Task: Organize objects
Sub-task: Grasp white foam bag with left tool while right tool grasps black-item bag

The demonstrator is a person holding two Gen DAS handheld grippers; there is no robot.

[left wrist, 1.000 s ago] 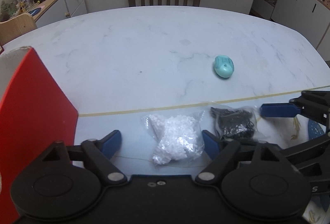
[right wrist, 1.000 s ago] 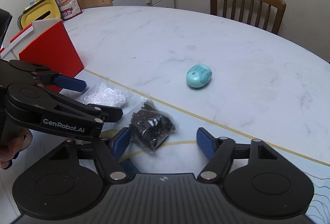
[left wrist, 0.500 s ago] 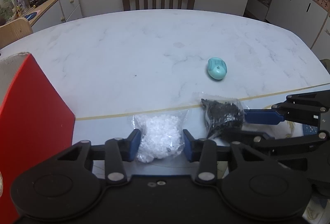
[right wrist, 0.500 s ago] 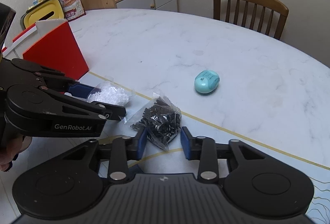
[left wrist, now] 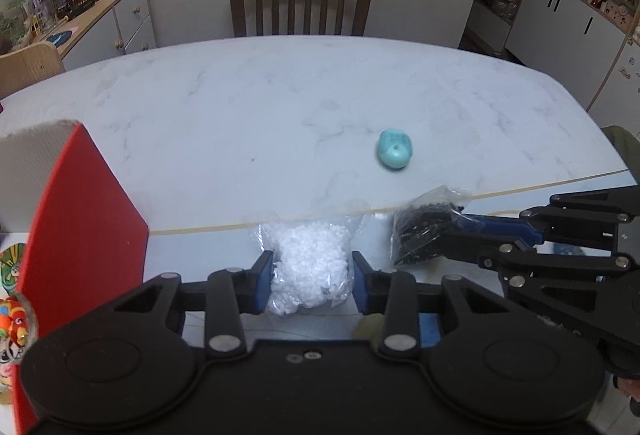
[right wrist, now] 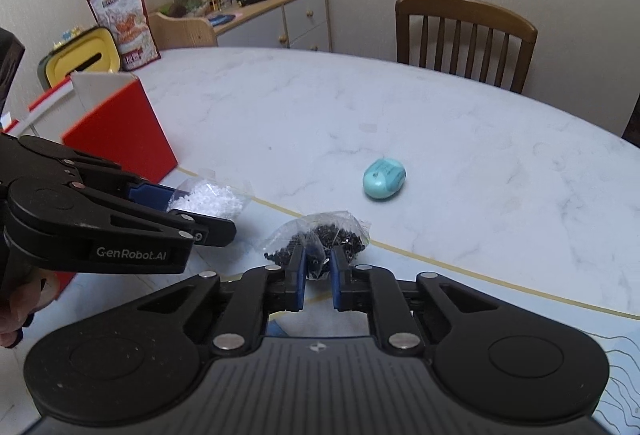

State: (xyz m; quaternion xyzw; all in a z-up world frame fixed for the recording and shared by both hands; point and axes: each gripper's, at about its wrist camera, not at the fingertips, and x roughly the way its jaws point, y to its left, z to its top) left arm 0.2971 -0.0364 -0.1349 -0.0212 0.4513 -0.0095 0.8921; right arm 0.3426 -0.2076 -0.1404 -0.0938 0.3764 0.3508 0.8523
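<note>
Left wrist view: the left gripper (left wrist: 312, 281) is clenched on a clear bag of white pellets (left wrist: 310, 267), held between its blue pads at the near edge of the marble bench (left wrist: 280, 107). Just to its right, the right gripper (right wrist: 318, 275) pinches a bag of black pieces (right wrist: 320, 239). A red box (left wrist: 84, 235) stands close on the left gripper's left. Ahead of both grippers, well apart from the bags, a teal oval object (left wrist: 394, 154) lies on the bench.
</note>
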